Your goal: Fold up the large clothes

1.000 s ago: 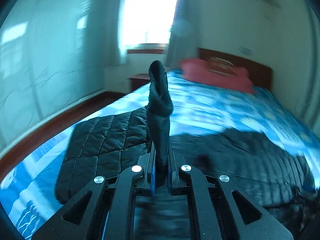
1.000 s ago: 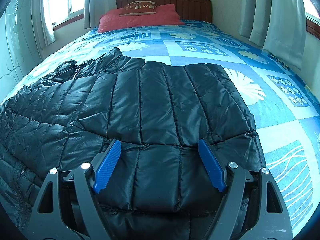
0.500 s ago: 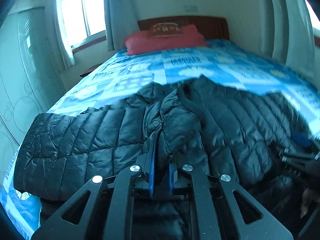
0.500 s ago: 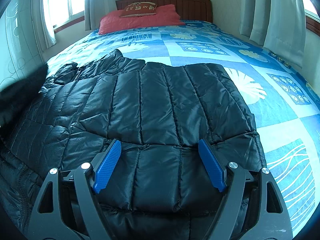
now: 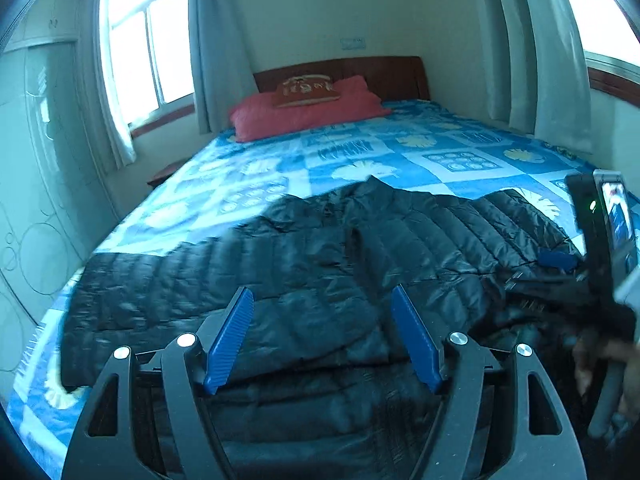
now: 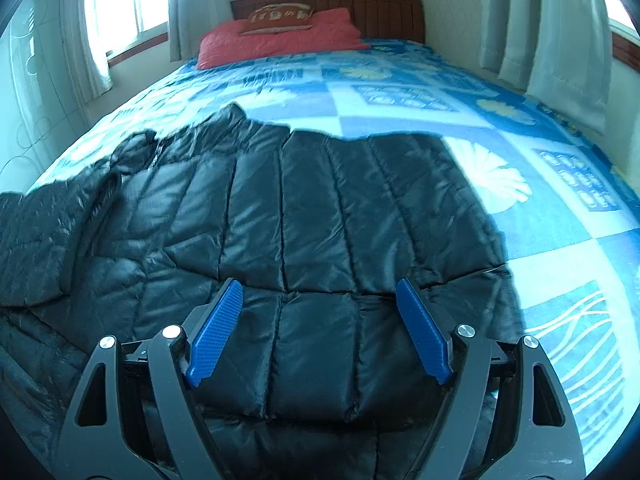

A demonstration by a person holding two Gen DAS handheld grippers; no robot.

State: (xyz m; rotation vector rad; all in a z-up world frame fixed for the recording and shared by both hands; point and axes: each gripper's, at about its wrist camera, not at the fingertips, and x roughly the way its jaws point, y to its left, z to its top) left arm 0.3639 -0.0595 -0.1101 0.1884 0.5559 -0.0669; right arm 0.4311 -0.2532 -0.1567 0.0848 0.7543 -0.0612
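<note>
A black quilted puffer jacket (image 5: 280,264) lies spread across the near end of a bed with a blue patterned cover (image 5: 360,160). My left gripper (image 5: 320,292) hovers just above it. Its jaws are opening and stand wide, with only the flat fabric beneath them and nothing pinched. In the right wrist view the jacket (image 6: 320,208) fills the foreground, and a folded-over flap (image 6: 36,240) lies on its left side. My right gripper (image 6: 319,284) is open over the jacket's near hem, gripping nothing. The right gripper's blue pad (image 5: 556,260) and a hand (image 5: 600,360) show at the right edge of the left wrist view.
A red pillow (image 6: 280,36) with a small cushion rests against the wooden headboard (image 6: 380,12). Curtains (image 6: 560,32) hang along the right side, with a window (image 5: 148,52) and wardrobe doors (image 5: 36,160) on the left. A low bedside table (image 5: 166,172) stands by the bed.
The left gripper, shut on a raised piece of the jacket, swung over and down onto the jacket's body, then opened and let it go. The right gripper stayed still.
</note>
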